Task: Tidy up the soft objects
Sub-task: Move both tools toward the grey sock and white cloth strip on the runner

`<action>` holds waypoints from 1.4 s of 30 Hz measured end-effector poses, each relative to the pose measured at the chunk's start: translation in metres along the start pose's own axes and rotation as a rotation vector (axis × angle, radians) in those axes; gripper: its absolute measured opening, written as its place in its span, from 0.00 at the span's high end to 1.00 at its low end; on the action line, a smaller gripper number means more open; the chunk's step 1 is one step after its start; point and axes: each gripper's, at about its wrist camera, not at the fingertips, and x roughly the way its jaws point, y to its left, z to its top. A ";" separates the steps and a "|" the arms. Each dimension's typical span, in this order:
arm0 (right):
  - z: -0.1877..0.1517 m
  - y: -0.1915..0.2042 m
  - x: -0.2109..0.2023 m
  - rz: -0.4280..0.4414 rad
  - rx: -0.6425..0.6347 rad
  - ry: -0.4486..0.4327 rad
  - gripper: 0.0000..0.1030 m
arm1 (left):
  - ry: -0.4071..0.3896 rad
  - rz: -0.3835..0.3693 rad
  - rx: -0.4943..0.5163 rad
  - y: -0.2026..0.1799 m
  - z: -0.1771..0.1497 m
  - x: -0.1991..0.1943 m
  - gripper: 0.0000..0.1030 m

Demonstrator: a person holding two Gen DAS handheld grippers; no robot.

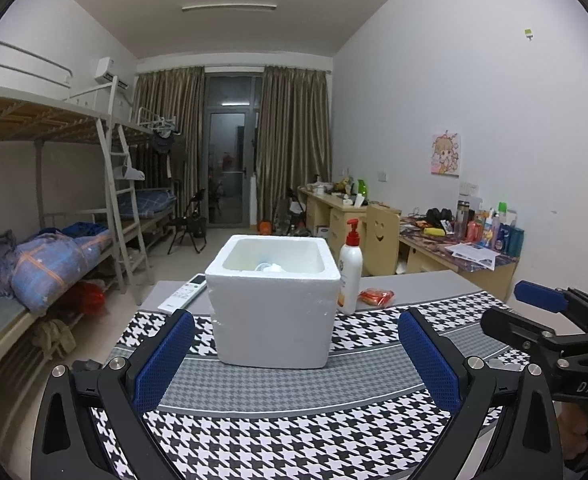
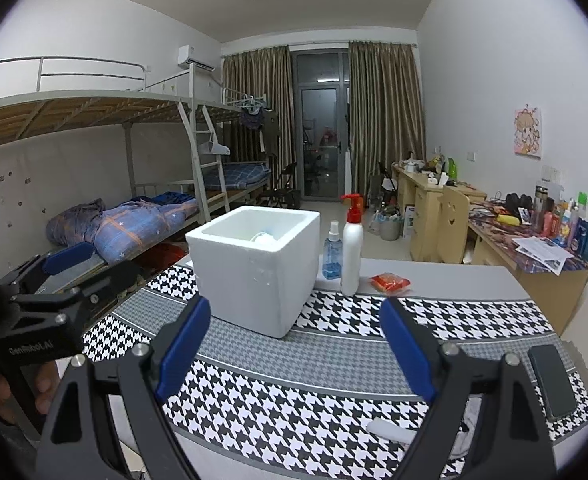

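a: what fills the lower part of the frame?
b: a houndstooth cloth (image 1: 277,440) on the table. in the middle stands a white foam box (image 1: 271,300), open on top, something pale (image 1: 269,267) inside; i cannot tell what.
a: and beside it?
b: a white pump bottle (image 2: 352,252), a blue spray bottle (image 2: 332,254), a small red packet (image 2: 390,282); a phone (image 2: 552,380) at lower right.
a: the tools?
b: left gripper (image 1: 296,358) and right gripper (image 2: 298,350) both stand wide, holding nothing.

Dormitory room: bunk beds (image 2: 93,120), desks (image 2: 434,192).
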 end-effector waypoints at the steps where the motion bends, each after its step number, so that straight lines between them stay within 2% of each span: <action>1: -0.001 -0.001 -0.001 0.003 0.002 -0.001 0.13 | 0.004 0.000 -0.002 0.000 -0.002 0.000 0.01; 6: -0.009 -0.006 -0.006 0.009 0.004 -0.004 0.13 | 0.017 -0.007 -0.016 -0.006 -0.011 0.003 0.01; 15: -0.027 -0.019 -0.018 -0.012 0.034 -0.001 0.13 | 0.038 -0.071 -0.007 -0.017 -0.026 0.008 0.01; 31: -0.049 -0.054 -0.025 -0.107 0.108 0.027 0.13 | 0.083 -0.214 0.018 -0.056 -0.044 0.025 0.01; 42: -0.058 -0.076 -0.025 -0.162 0.149 0.047 0.13 | 0.124 -0.253 0.028 -0.070 -0.048 0.040 0.01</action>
